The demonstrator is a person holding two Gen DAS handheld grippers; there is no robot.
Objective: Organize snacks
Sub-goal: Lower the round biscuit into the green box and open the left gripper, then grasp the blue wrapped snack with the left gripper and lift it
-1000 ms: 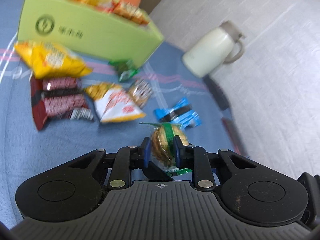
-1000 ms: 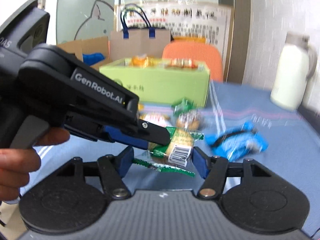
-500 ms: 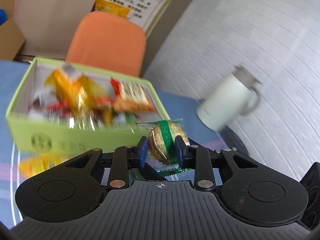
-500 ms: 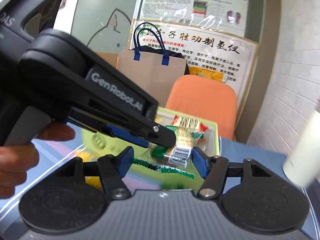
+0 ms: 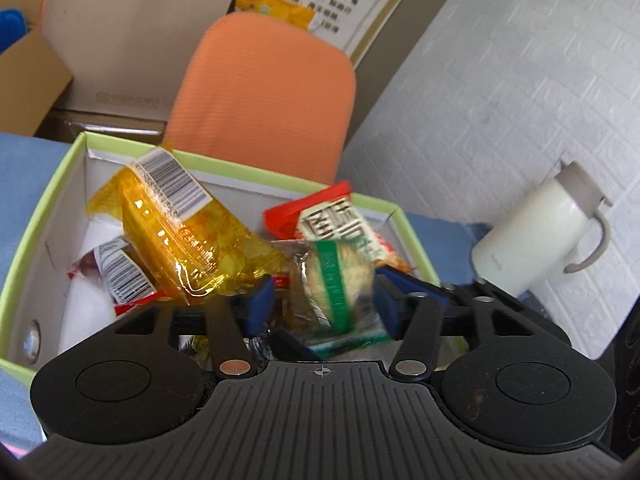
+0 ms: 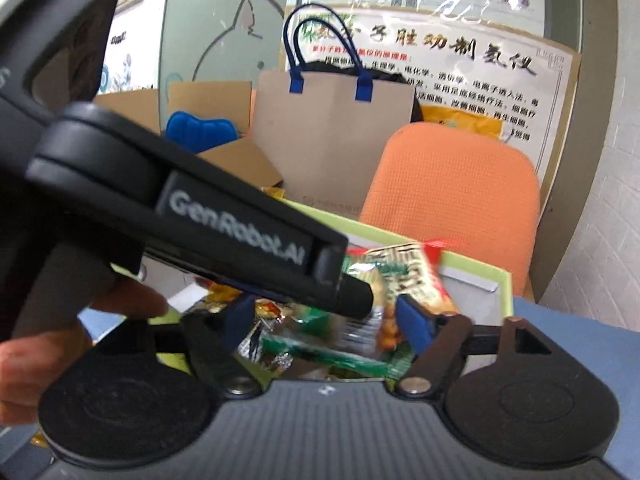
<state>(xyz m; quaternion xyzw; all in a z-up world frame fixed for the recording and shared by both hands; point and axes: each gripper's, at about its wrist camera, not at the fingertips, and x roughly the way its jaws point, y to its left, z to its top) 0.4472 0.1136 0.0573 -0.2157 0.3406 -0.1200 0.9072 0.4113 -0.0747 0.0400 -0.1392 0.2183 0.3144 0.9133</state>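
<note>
Now that our left gripper [image 5: 324, 304] has carried the biscuit pack [image 5: 340, 292] over the box [image 5: 24, 248], both jaws have just opened — released, it drops inside.

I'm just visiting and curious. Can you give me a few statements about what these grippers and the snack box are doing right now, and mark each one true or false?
1. The green box already holds several snacks. True.
2. The left gripper is clamped tight on the green-striped cracker pack. False: its jaws have just been opening, and the pack sits loose between them.
3. The chair behind the box is blue. False: orange.
4. A white jug stands right of the box. True.
</note>
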